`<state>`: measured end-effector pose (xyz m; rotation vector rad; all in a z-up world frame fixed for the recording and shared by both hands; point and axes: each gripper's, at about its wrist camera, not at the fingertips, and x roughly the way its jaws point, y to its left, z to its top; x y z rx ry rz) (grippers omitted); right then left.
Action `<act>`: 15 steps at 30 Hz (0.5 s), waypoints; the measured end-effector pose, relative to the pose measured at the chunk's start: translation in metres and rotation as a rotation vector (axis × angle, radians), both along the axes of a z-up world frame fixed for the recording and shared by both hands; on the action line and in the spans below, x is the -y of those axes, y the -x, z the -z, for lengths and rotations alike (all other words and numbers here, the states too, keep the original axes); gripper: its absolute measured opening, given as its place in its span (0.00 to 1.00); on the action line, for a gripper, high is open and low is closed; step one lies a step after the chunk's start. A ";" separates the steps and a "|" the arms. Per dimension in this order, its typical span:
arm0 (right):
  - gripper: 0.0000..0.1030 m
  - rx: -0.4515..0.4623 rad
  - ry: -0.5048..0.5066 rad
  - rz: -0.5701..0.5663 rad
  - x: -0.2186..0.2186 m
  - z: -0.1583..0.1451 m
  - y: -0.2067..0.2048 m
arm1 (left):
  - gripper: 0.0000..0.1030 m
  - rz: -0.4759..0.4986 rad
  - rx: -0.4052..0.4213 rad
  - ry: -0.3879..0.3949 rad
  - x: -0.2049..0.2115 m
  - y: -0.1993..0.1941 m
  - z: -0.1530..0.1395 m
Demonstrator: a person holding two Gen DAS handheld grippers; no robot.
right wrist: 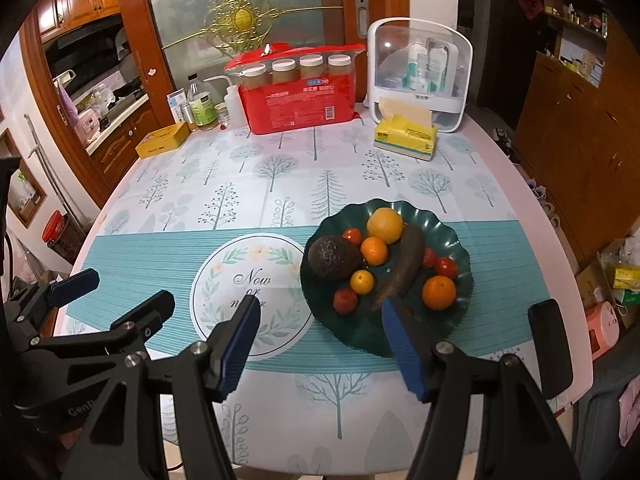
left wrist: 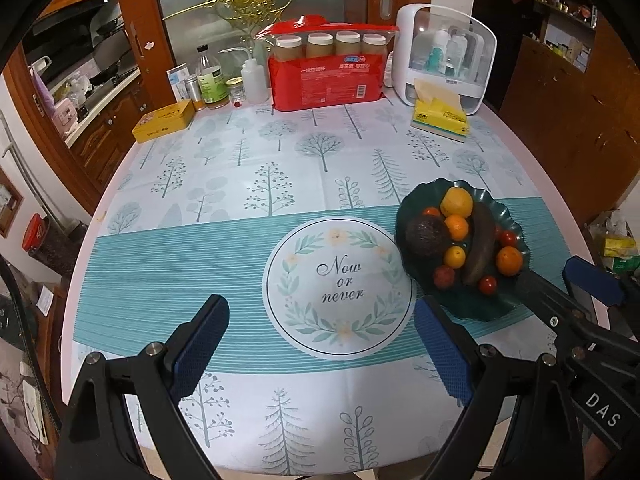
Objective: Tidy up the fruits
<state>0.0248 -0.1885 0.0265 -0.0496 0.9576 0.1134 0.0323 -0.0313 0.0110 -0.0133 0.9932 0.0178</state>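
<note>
Toward the counter's right edge, the left wrist view shows the dark green scalloped plate [left wrist: 424, 276] heaped with fruit; a nudge could roll the small red tomatoes [left wrist: 488, 285] off. The left gripper [left wrist: 320, 344] has its jaws spread wide, empty. From the right wrist, the right gripper [right wrist: 320, 344] hovers at the plate's near rim, jaws parted, empty; its finger [right wrist: 404, 348] could clip the brown banana [right wrist: 404, 264].
</note>
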 end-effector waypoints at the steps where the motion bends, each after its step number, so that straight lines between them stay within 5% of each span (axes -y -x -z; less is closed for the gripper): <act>1: 0.62 0.002 0.002 0.004 0.001 0.000 0.001 | 0.90 0.002 0.000 0.001 0.001 0.000 0.000; 15: 0.62 0.016 0.012 0.030 0.009 -0.004 0.000 | 0.90 0.018 0.011 0.022 0.008 -0.005 -0.002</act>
